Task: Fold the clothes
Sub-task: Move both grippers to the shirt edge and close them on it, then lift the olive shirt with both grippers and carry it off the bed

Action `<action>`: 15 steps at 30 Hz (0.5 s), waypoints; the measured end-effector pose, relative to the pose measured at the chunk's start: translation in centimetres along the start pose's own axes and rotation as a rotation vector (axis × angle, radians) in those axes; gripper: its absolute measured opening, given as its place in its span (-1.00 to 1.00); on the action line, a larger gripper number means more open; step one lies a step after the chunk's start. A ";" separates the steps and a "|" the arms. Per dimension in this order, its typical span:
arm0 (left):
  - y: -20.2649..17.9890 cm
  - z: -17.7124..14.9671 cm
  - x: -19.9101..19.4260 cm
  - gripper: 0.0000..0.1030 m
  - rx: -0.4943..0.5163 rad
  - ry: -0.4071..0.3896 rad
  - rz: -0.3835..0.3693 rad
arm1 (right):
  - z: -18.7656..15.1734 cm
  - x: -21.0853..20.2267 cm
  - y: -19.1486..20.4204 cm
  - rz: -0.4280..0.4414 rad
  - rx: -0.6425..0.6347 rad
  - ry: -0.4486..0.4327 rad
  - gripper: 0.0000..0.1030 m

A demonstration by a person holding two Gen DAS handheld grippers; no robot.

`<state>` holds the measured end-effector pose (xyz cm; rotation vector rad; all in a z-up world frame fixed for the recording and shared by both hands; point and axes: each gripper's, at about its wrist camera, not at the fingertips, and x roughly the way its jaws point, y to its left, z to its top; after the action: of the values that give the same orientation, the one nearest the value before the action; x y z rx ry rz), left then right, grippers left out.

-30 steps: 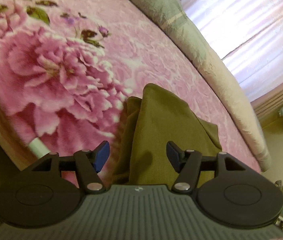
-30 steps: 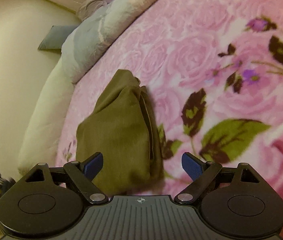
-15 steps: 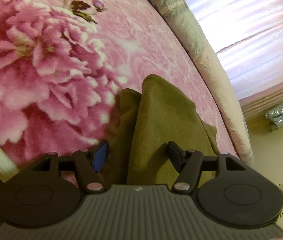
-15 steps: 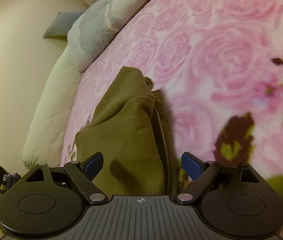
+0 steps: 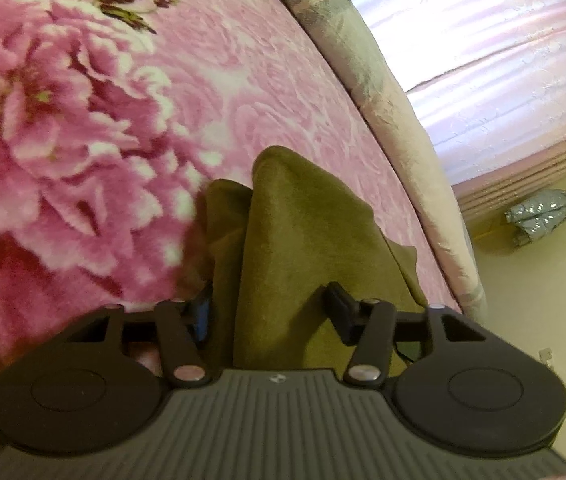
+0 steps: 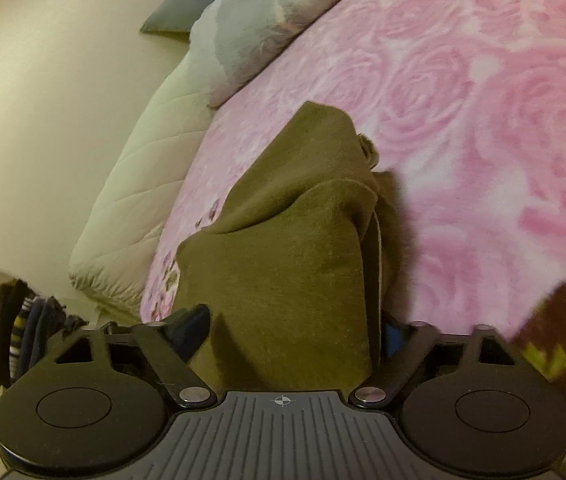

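An olive-green folded garment (image 5: 303,240) lies bunched on the pink floral blanket (image 5: 83,120), near the bed's edge. My left gripper (image 5: 271,314) straddles its near end. Its jaws are closing with the cloth between them, the left pad half hidden behind a fold. In the right wrist view the same garment (image 6: 283,260) fills the gap of my right gripper (image 6: 291,330) on the blanket (image 6: 483,120). Those jaws are closing too, one pad at each side of the folded stack. I cannot see either pair of pads pressing the cloth firmly.
A grey-green quilt (image 5: 363,60) runs along the bed's far edge, with pale curtains (image 5: 483,60) behind and a silver bag (image 5: 539,216) on the floor. The right wrist view shows a grey pillow (image 6: 251,28), the mattress side (image 6: 131,184) and dark clothes (image 6: 15,332) low left.
Both grippers moved forward and down onto the garment, which now fills more of each view. Both pairs of jaws have narrowed around it.
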<state>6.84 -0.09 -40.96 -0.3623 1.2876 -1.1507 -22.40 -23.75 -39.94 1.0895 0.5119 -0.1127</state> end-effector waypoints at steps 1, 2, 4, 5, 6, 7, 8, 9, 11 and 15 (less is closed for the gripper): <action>0.0 0.1 0.2 -0.19 -0.003 0.005 -0.006 | 0.1 0.1 -0.2 0.021 0.004 0.000 0.40; 0.1 0.2 0.5 -0.26 -0.005 0.012 -0.014 | 0.2 0.3 -0.4 0.041 0.008 0.002 0.36; 0.2 0.6 1.2 -0.38 -0.010 0.029 -0.031 | 0.5 0.8 -0.9 0.058 0.012 0.015 0.07; 0.3 0.8 1.5 -0.54 -0.016 0.041 -0.045 | 0.7 0.9 -1.3 0.069 0.027 0.022 -0.14; 0.4 1.0 1.9 -0.63 -0.021 0.053 -0.059 | 0.9 1.1 -1.8 0.081 0.046 0.028 -0.22; 0.5 1.2 2.2 -0.65 -0.023 0.064 -0.072 | 1.1 1.1 -2.2 0.096 0.062 0.033 -0.31; 0.5 1.4 2.5 -0.69 -0.020 0.072 -0.079 | 1.2 1.0 -2.7 0.111 0.077 0.038 -0.36; 0.4 1.6 2.7 -0.72 -0.019 0.080 -0.080 | 1.2 1.0 -2.9 0.117 0.087 0.042 -0.38; -0.1 2.0 2.7 -0.76 -0.016 0.095 -0.071 | 1.6 1.0 -2.9 0.112 0.106 0.051 -0.41; -2.1 3.2 2.0 -0.80 -0.013 0.123 -0.040 | 2.9 0.6 -1.4 0.062 0.144 0.064 -0.45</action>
<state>8.33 -3.86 -39.47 -0.3323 1.4015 -1.2140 -21.35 -26.81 -40.38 1.2518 0.5330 -0.0608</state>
